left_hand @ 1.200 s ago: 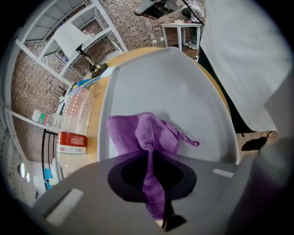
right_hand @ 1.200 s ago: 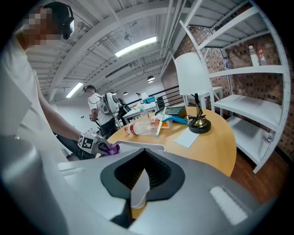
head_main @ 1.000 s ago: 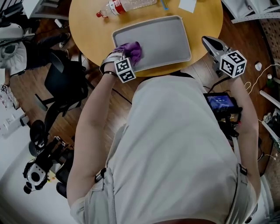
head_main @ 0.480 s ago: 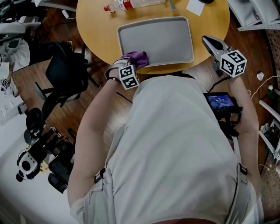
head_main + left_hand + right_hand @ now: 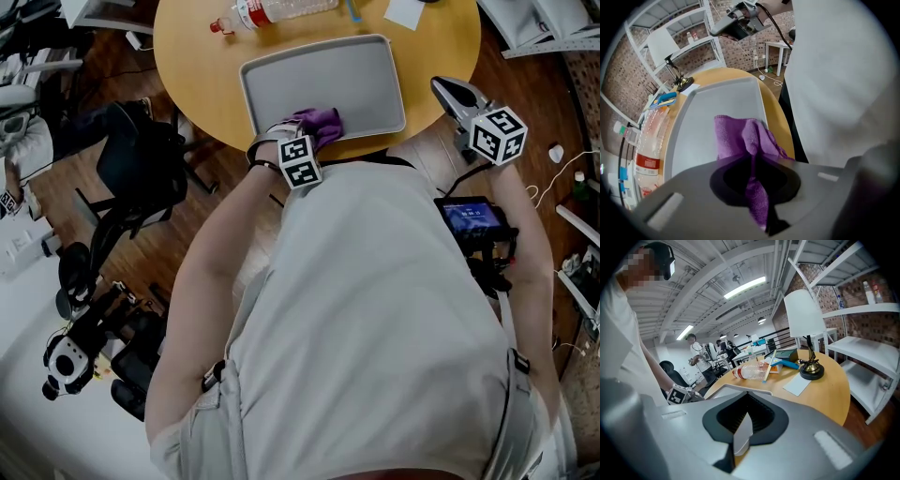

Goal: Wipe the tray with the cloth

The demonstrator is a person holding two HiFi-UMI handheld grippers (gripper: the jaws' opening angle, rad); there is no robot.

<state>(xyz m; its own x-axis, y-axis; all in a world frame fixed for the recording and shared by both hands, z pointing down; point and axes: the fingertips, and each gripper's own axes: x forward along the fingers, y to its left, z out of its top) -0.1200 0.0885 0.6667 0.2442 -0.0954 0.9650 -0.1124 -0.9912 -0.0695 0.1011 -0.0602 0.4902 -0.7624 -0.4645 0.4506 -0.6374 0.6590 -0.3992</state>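
**Head view.** The left gripper point(image 5: 309, 136) points steeply down at the near edge of the round tabletop point(image 5: 197, 66). Its fingers pinch the purple cloth point(image 5: 323, 120). The cloth is bunched on the near rim of the grey tray point(image 5: 328, 75), about midway along that rim. The tray lies flat, just beside the near edge of the tabletop. The right gripper point(image 5: 448, 91) hovers off the near-right edge of the tabletop, apart from the tray. A plastic bottle point(image 5: 277, 11) lies on its side at the far edge, near a paper sheet point(image 5: 403, 11). A black office chair point(image 5: 141, 164) stands on the wooden floor point(image 5: 539, 103).

**Left gripper view.** The cloth is clamped between the fingers. Its free part spreads forward onto the tray bottom, close to the rim nearest the tabletop edge. White shelving point(image 5: 679, 42) stands against a brick wall point(image 5: 750, 49) behind the tabletop.

**Right gripper view.** The fingers are pressed together with nothing between them. A lamp point(image 5: 804, 317) with a white shade stands on the tabletop beside the paper sheet. Strip ceiling lights point(image 5: 745, 287) run overhead. A person point(image 5: 696, 357) stands in the background.
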